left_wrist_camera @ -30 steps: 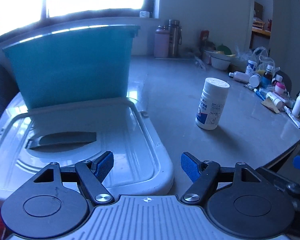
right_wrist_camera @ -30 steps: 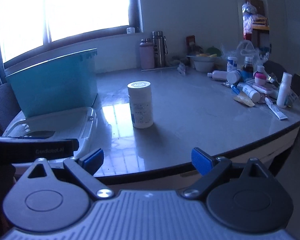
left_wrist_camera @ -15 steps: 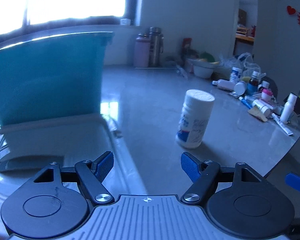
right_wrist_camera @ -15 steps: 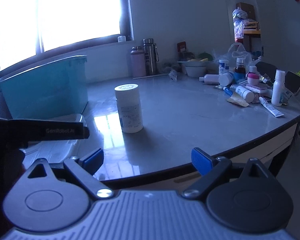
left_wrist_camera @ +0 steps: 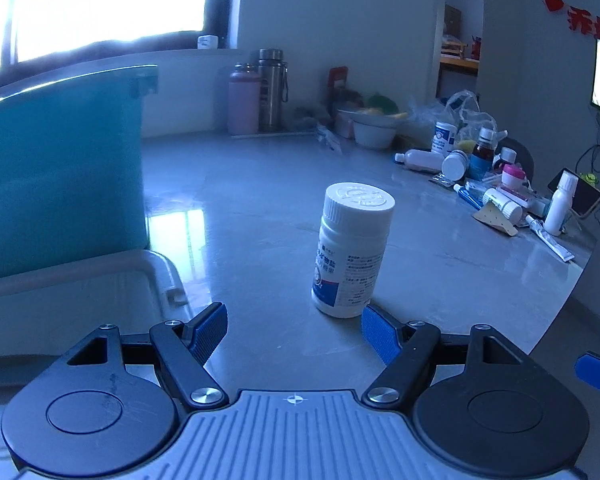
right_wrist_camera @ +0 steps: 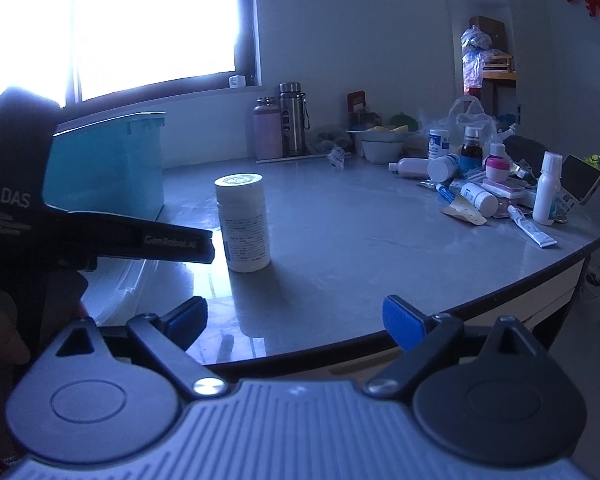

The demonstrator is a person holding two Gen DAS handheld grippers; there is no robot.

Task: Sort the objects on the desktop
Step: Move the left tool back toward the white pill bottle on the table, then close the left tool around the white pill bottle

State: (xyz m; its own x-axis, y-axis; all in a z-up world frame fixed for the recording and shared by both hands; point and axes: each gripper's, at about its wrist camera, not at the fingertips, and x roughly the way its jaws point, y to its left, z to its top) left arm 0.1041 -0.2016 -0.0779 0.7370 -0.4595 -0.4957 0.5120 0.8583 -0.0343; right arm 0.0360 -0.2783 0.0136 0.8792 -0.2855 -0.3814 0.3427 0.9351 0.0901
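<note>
A white pill bottle with a ribbed cap and a blue-marked label stands upright on the grey table. My left gripper is open just short of it, the bottle a little right of centre, close to the right pad, nothing between the pads. In the right wrist view the same pill bottle stands mid-table, with the left gripper's black finger reaching in from the left just short of it. My right gripper hangs open at the table's front edge, holding nothing.
A teal storage bin stands at the left, its white lid lying flat in front of it. Several bottles and tubes crowd the right end. Two flasks and a bowl stand by the far wall.
My left gripper has swung right, off the white lid, and closed in on the pill bottle, which now looms larger. The right gripper has barely shifted. Both stayed open.
</note>
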